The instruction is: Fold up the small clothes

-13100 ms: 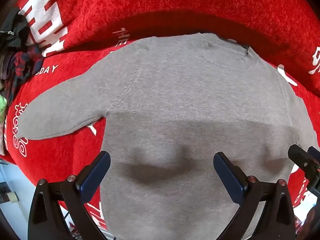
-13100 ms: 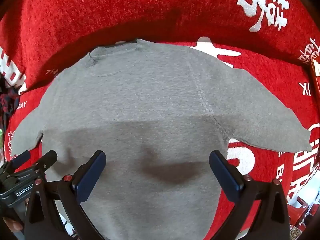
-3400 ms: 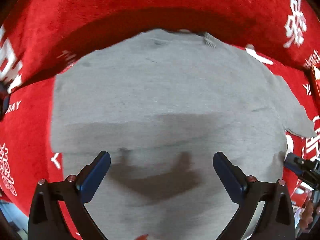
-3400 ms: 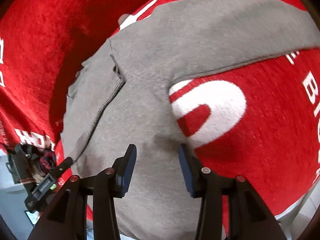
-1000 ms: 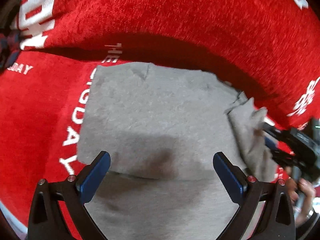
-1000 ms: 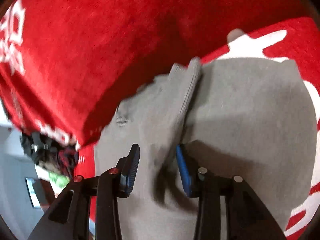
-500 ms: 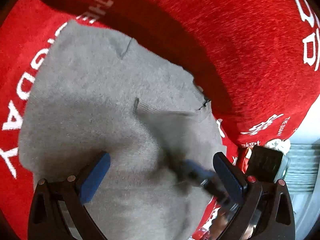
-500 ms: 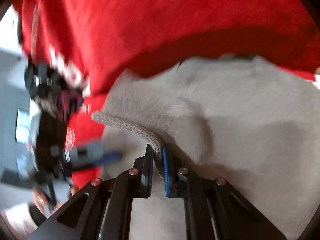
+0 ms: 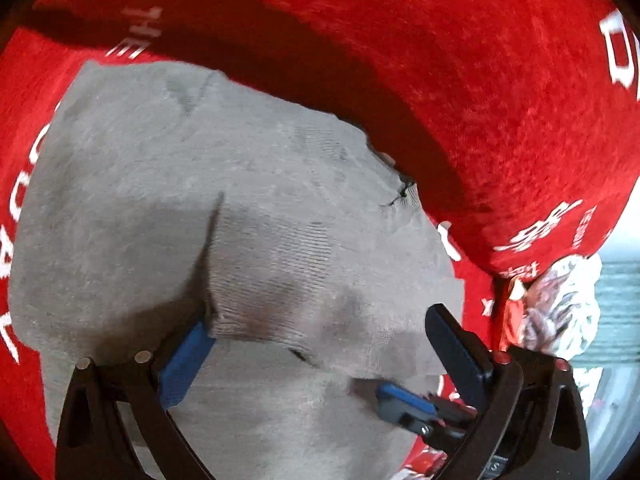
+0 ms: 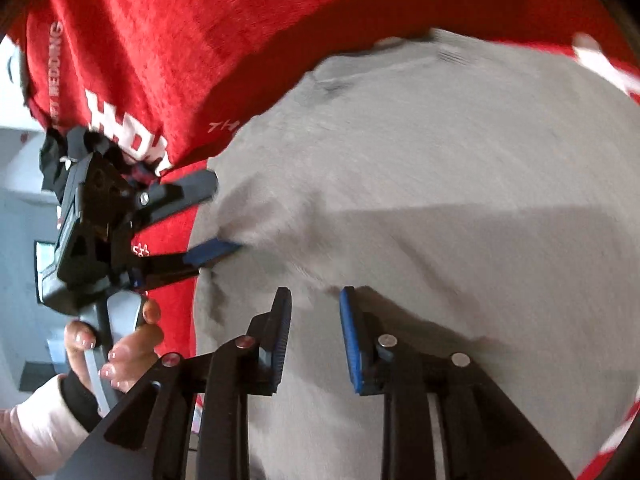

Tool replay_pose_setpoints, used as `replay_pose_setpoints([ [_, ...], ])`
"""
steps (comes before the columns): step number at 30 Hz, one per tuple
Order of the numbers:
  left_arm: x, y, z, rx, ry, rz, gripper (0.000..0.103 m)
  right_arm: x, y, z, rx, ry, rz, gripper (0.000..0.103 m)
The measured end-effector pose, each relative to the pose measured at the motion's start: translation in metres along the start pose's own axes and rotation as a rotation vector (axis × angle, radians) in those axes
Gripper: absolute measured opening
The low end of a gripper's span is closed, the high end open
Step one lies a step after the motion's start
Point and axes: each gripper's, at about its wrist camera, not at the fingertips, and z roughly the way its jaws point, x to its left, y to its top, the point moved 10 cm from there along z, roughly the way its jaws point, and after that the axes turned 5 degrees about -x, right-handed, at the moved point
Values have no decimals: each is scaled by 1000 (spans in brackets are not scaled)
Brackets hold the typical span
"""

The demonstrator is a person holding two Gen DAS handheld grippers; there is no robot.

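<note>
Grey sweater on red blanket, both sleeves now folded in. Right gripper just released sleeve, jaws reopening, narrow, empty. Left gripper wide, starting to close around folded edge. Next fold likely.

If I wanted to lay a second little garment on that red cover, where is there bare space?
Bare red plush cover shows beyond the grey knitted sweater's far edge, where it rises like a backrest, and in a strip along its side with white lettering. It is crowded at the sweater's near side: the left gripper, jaws closing around a raised fold, and the right gripper, jaws opening, work there.
</note>
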Motion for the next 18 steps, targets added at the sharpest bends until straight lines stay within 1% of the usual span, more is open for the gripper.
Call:
replay_pose_setpoints([
  [1,-1,0,3,9,18,9,72,-5,-4,-5,-3,1,18,28],
  [2,-2,-1,8,22,32,12,42,-10,-8,-7,-7,-3,38,28],
  [3,-2,-1,15,36,40,7,27,-17,-12,-12,-13,-8,59,28],
  [4,0,-1,15,37,38,7,7,-27,-17,-20,-23,-13,89,28],
  [5,0,2,14,22,38,10,7,-35,-19,-24,-35,-18,116,28],
  [7,-7,12,1,-46,24,32,8,-54,-22,-39,-76,-25,189,28],
  [8,-10,16,-7,-73,15,43,8,-66,-22,-48,-103,-26,232,28],
  [9,-10,18,-12,-83,11,49,8,-78,-22,-57,-138,-22,284,29],
  [10,-10,21,-17,-91,11,58,8,-91,-21,-67,-181,-15,346,32],
  [11,-8,22,-20,-91,16,64,8,-103,-20,-75,-219,-8,404,40],
  [12,-6,23,-21,-86,24,68,8,-116,-18,-81,-255,-3,466,43],
  [16,2,24,-26,-86,39,75,8,-165,-8,-104,-396,41,694,42],
  [17,3,23,-28,-92,41,83,8,-170,-4,-109,-416,44,714,32],
  [18,6,21,-29,-94,46,89,8,-171,2,-114,-433,32,705,12],
])
